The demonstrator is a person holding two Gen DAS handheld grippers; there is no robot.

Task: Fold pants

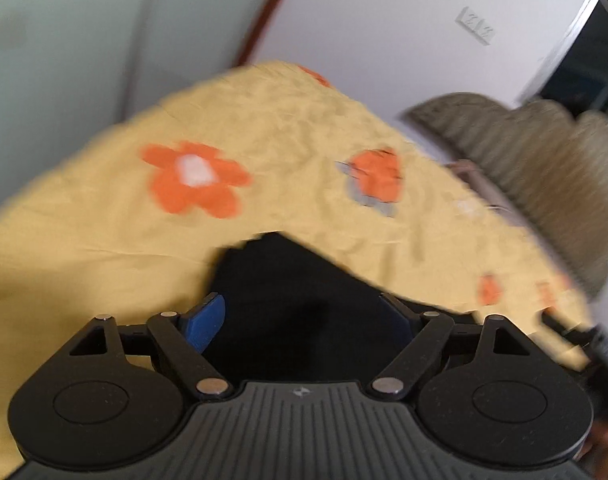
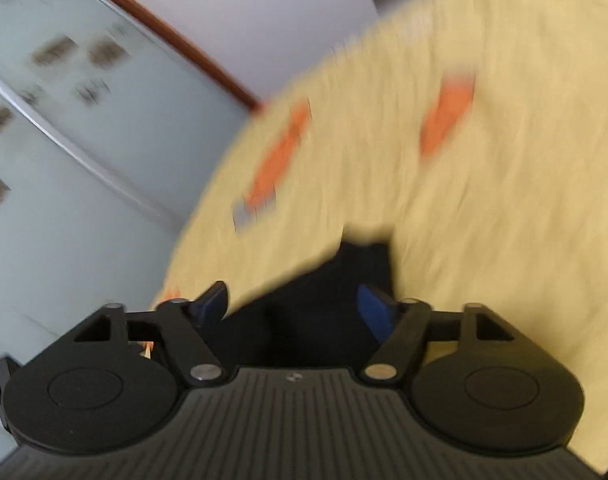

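Black pants (image 1: 288, 292) fill the space between the blue fingers (image 1: 206, 320) of my left gripper (image 1: 304, 320), over a yellow cloth with orange flowers (image 1: 192, 176). The fingers stand wide apart with the black fabric bunched between them. In the right wrist view the black pants (image 2: 331, 300) likewise lie between the blue fingers (image 2: 377, 312) of my right gripper (image 2: 292, 308). Both views are blurred. Whether the fingers pinch the fabric is hidden.
The yellow flowered cloth (image 2: 463, 184) covers the surface. A brownish ribbed cushion (image 1: 543, 168) lies at the right. A white wall with a socket (image 1: 475, 26) and frosted glass doors (image 2: 64, 120) with a brown frame stand behind.
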